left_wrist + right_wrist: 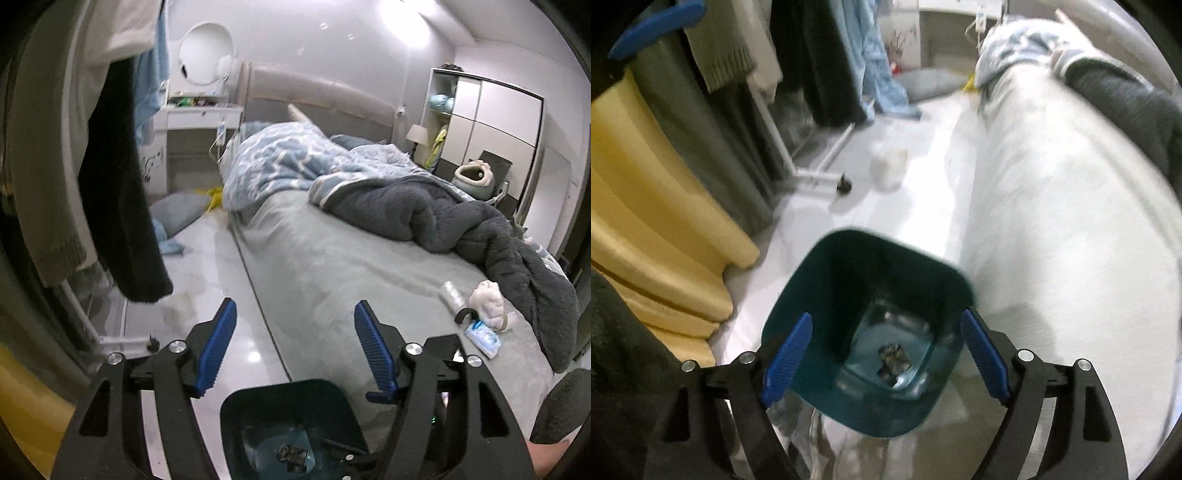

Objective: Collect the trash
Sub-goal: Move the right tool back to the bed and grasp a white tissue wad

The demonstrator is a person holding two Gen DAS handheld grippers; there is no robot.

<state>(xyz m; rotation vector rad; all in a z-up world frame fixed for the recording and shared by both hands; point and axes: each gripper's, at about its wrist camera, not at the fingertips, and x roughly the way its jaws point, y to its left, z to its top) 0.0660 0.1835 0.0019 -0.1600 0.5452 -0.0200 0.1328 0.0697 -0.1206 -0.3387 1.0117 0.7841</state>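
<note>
Both jaws spread wide and holding nothing: right gripper (886,354) over green bin (827,295) with dark scrap (894,360) inside, left gripper (295,343) near bed (332,258).

Motion blur is smearing the whole right wrist view, softening the teal bin (871,317) and leaving the dark scrap (894,360) on its bottom impossible to identify. In the left wrist view, the gripper frame is hiding the bin's near rim and the picture's lower edge is cutting off its base. On the bed (332,266), small white litter (480,314) is lying too small to name. Clutter on the far dresser (199,110) is reading only as coloured specks. A whitish object on the floor (888,166) is staying unclear.
</note>
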